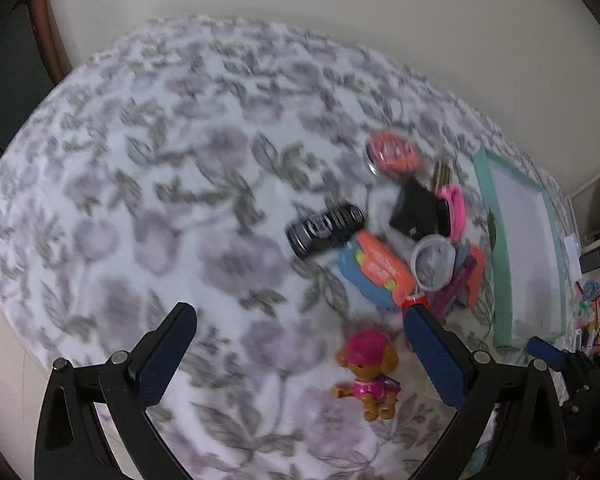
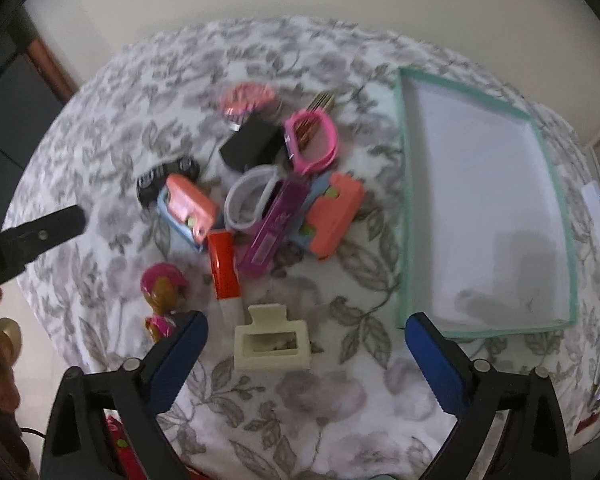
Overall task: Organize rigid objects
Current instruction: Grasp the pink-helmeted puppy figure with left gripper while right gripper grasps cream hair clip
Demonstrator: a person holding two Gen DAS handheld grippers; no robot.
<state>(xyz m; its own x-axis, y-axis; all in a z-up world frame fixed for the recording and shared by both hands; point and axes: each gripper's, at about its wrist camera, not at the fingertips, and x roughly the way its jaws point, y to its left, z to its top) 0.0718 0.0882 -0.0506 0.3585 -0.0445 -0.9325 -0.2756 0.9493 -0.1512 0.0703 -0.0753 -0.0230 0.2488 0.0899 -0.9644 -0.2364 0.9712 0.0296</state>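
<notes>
A heap of toys lies on the floral cloth: a black toy car [image 1: 326, 230] [image 2: 167, 178], orange-and-blue toys [image 1: 374, 274] [image 2: 188, 206], a black box [image 2: 252, 146], pink glasses [image 2: 312, 142], a white ring [image 2: 250, 198], a purple case [image 2: 274, 226] and a red-and-white piece [image 2: 224, 270]. A toy dog in a pink cap [image 1: 370, 372] [image 2: 164, 292] lies nearer. A cream hair clip [image 2: 271, 340] lies between my right gripper's open jaws. My left gripper [image 1: 300, 314] is open and empty above the cloth. My right gripper [image 2: 306, 326] is open.
A teal-rimmed white tray [image 2: 404, 200] [image 1: 486, 216] lies right of the heap. The round table's edge curves at left and front. Clutter sits past the table's right edge [image 1: 592, 312]. The left gripper's finger [image 2: 40, 232] shows at the far left of the right wrist view.
</notes>
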